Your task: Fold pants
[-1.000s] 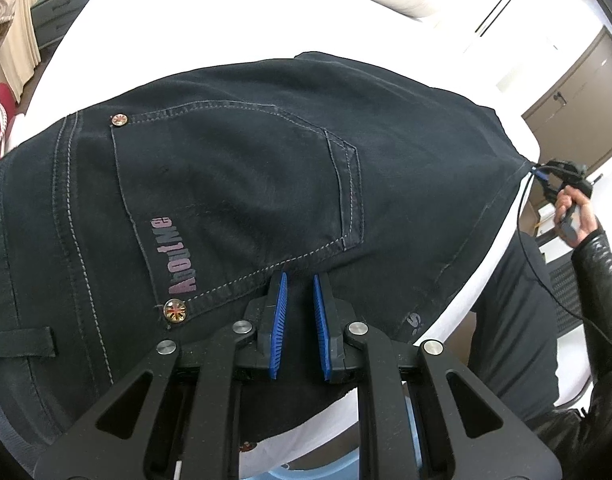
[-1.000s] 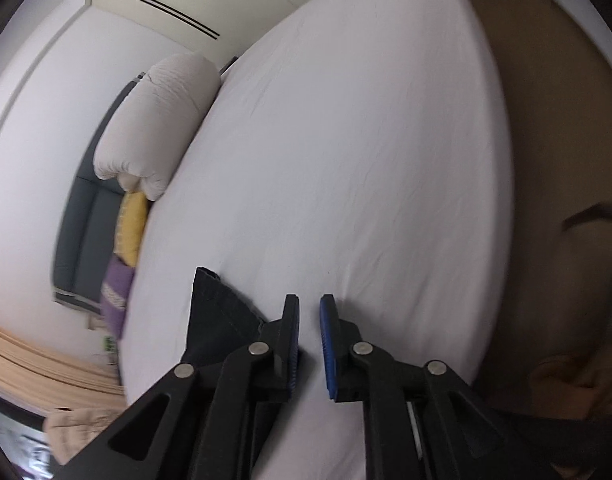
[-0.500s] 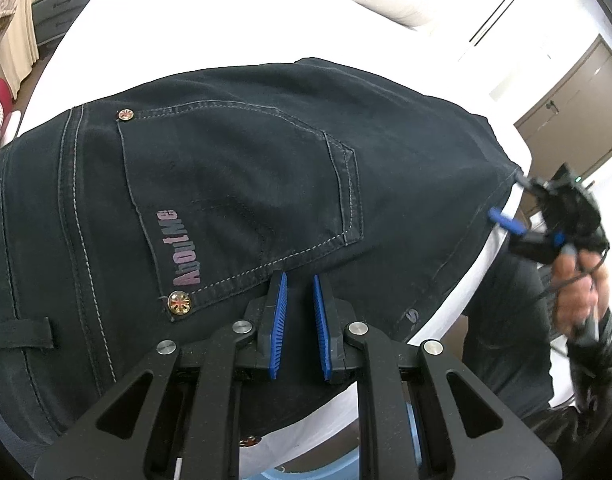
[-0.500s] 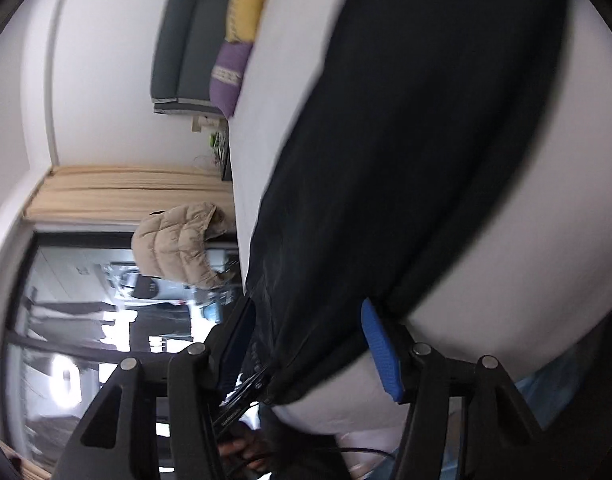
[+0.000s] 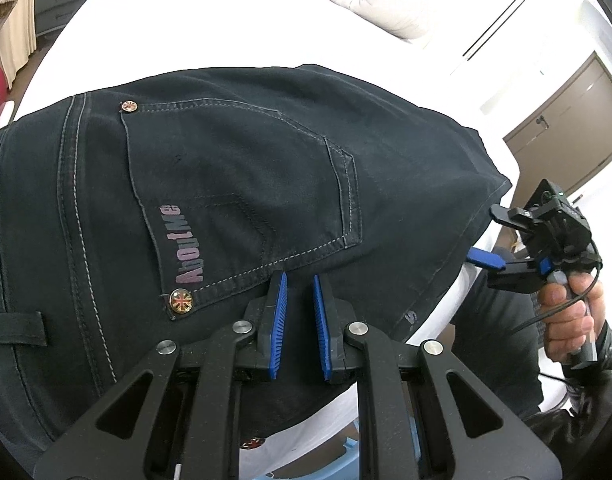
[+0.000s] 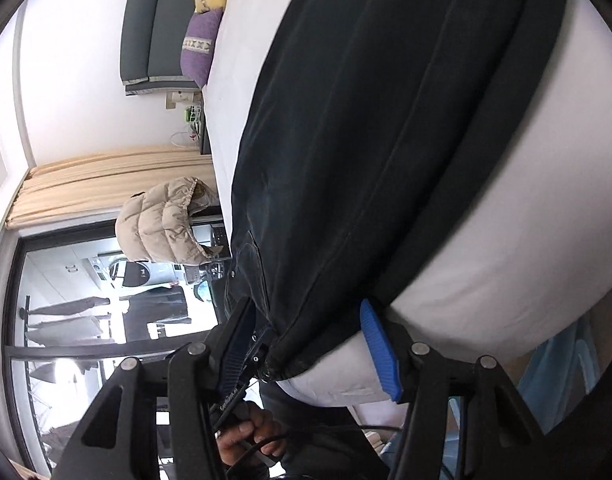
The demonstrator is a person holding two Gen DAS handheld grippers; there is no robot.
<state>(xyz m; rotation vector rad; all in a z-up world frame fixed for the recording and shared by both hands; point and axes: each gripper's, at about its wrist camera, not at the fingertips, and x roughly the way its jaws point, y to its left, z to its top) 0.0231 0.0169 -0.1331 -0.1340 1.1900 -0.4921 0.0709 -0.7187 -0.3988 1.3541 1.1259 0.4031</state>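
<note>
White bed (image 5: 210, 36); purple cushion (image 6: 200, 46); beige jacket (image 6: 162, 226).

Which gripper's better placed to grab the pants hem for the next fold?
Right. The right gripper is open, its jaws straddling the pants hem at the bed edge. The left gripper is shut over the back pocket.

Matt dark denim pants (image 5: 242, 184), smooth white cloth bed sheet (image 5: 210, 28).

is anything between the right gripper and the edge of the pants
Nothing visible. The right gripper has its jaws apart with the pants edge already between them at the bed side; the pads are not pressing on it. The left gripper sits over the waist end, well away.
</note>
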